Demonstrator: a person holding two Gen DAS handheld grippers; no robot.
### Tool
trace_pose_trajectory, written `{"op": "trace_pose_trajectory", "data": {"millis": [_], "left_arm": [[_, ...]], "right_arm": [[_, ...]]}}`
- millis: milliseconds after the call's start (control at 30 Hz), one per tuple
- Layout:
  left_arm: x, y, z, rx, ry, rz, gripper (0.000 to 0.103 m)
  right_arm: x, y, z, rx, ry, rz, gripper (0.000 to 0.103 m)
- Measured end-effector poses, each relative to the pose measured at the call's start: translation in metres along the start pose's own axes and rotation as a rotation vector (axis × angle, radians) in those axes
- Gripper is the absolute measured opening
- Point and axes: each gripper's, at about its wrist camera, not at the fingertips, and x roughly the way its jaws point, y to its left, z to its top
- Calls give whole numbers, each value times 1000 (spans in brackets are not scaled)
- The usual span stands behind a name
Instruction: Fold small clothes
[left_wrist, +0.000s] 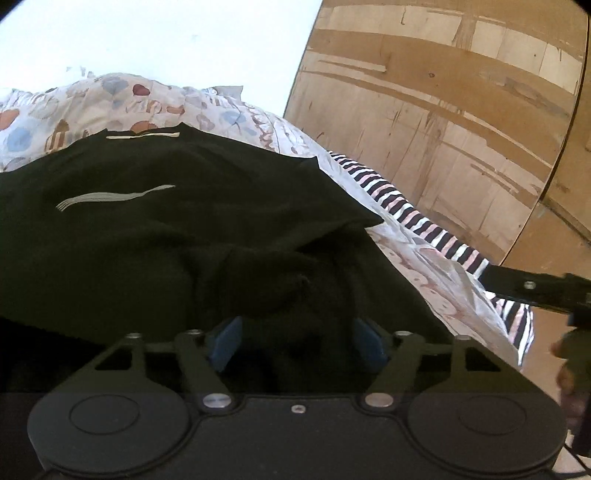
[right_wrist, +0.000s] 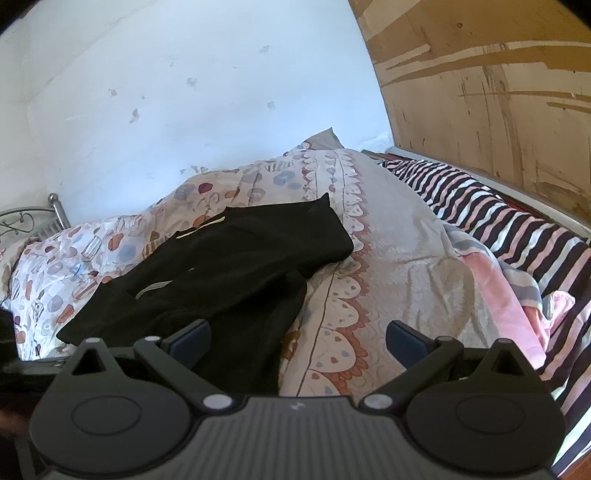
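Observation:
A black garment with a grey swoosh print and a pale neck label lies spread on the patterned bed cover. My left gripper sits low at the garment's near edge. Its blue pads stand apart, with a bunched fold of the black cloth lying loosely between them and hiding the tips. In the right wrist view the same garment lies to the left. My right gripper hovers open over the bed cover, its left finger above the garment's near hem, nothing between the fingers.
A striped black, pink and white blanket and a pink cloth lie along the bed's right side. A wooden panel rises behind it and a white wall beyond. A metal bed frame shows at far left.

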Motion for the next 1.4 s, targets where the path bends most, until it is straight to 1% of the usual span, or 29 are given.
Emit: {"op": "trace_pose_trajectory", "data": {"millis": [67, 133, 200, 233, 267, 367, 433, 467, 500, 600, 733, 867, 933, 1000, 1067, 1167, 1200, 1233, 1400], "left_arm": [[-13, 2, -2, -28, -8, 13, 87], [-27, 8, -2, -52, -17, 57, 92], [-42, 18, -1, -58, -31, 124, 93], [-48, 24, 1, -55, -42, 163, 95], [-55, 32, 1, -55, -56, 215, 99], [-70, 71, 5, -89, -99, 414, 101], [-77, 106, 11, -149, -106, 560, 101], [-80, 123, 14, -183, -120, 616, 101], [-84, 144, 16, -225, -139, 664, 101], [-90, 191, 22, -315, -159, 753, 101], [-90, 238, 29, -387, -151, 817, 101], [-82, 271, 27, -425, -82, 867, 101], [-77, 279, 24, -437, -52, 869, 103], [-75, 281, 19, -430, -43, 870, 103], [-73, 284, 18, -421, -48, 870, 103], [-80, 282, 16, -434, -65, 866, 102], [-83, 278, 15, -436, -67, 863, 102], [-86, 275, 14, -433, -71, 860, 102], [-109, 245, 7, -397, -85, 858, 102]], "right_arm": [[2, 2, -2, -2, 8, 2, 103], [5, 6, -3, -18, 17, 0, 103], [9, 13, -5, -48, 22, -2, 103], [11, 17, -5, -65, 24, -2, 103], [14, 22, -6, -86, 27, -2, 103], [24, 42, -4, -145, 45, -1, 103], [34, 56, -2, -164, 62, 19, 103], [37, 62, -1, -171, 66, 25, 103], [43, 70, 0, -183, 70, 29, 103], [62, 96, 2, -220, 91, 32, 103], [91, 122, 2, -263, 132, 30, 103], [118, 133, -5, -315, 193, -61, 103], [126, 130, -10, -328, 227, -113, 103], [129, 124, -15, -342, 250, -149, 103], [128, 117, -19, -346, 248, -179, 103], [122, 106, -19, -332, 248, -218, 103], [120, 103, -19, -327, 247, -217, 103], [116, 100, -18, -322, 243, -198, 103], [77, 86, -15, -304, 166, -51, 103]]}}
